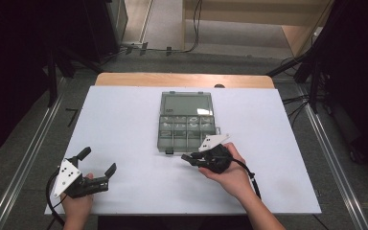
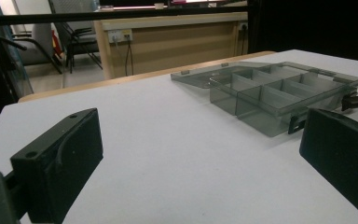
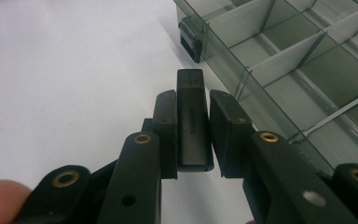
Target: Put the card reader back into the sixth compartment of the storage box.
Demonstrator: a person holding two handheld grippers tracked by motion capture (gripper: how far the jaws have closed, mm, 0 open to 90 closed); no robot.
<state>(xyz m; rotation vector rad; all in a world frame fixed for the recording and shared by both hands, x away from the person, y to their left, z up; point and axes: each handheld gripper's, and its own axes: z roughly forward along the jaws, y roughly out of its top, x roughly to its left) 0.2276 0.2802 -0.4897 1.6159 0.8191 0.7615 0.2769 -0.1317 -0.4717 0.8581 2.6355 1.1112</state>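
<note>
A small black rectangular adapter [image 3: 194, 122], lettered along its length, is clamped between the two jaws of the right gripper [image 3: 193, 128]. Its long axis runs in line with the jaws, one end sticking out past their tips and the other end sitting back between them. In the right gripper view that forward end points toward the near corner of the box, close to the black latch [image 3: 190, 43] on the box's front wall; the adapter is held above the white table [image 3: 65, 79] just beside that wall, not inside any compartment. In the high view the right gripper [image 1: 187, 157] sits just in front of the box's near edge, tips pointing to the person's left, held in the right hand [image 1: 228, 171]. The clear grey compartment box [image 1: 186, 130] lies open near the middle of the table, its lid [image 1: 186, 104] folded flat on the far side. The tray is split by thin dividers into rows of small cells; in the right gripper view the nearest cells look bare, while in the high view pale glints in several cells are too small to tell. The left gripper [image 1: 98, 161] rests at the table's near left corner in the left hand [image 1: 78, 203], jaws spread wide apart with nothing between them, well apart from the box [image 2: 279, 93].
</note>
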